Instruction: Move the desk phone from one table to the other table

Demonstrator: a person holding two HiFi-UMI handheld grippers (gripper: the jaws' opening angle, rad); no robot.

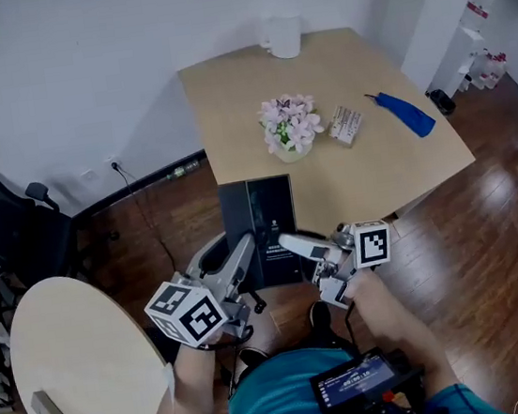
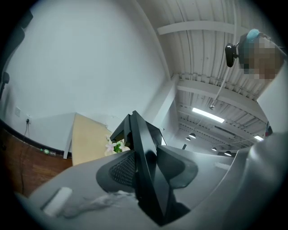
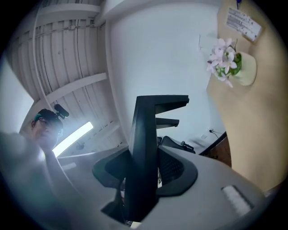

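Head view, desk phone (image 1: 259, 220), flat black rectangular slab, glossy face up, held up at near edge of wooden table (image 1: 395, 160), left gripper (image 1: 245, 255) and right gripper (image 1: 294, 242) clamped on its near end, left gripper view, thin black slab edge-on, both pads pressed against it, table beyond, right gripper view, same slab upright, pinched between pads.

The desk phone (image 1: 259, 220) is black, the table (image 1: 377, 171) tan, the flowers (image 1: 290, 121) pink, the floor (image 1: 472, 240) dark brown.

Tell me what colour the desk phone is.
The desk phone is black. The head view shows it best.
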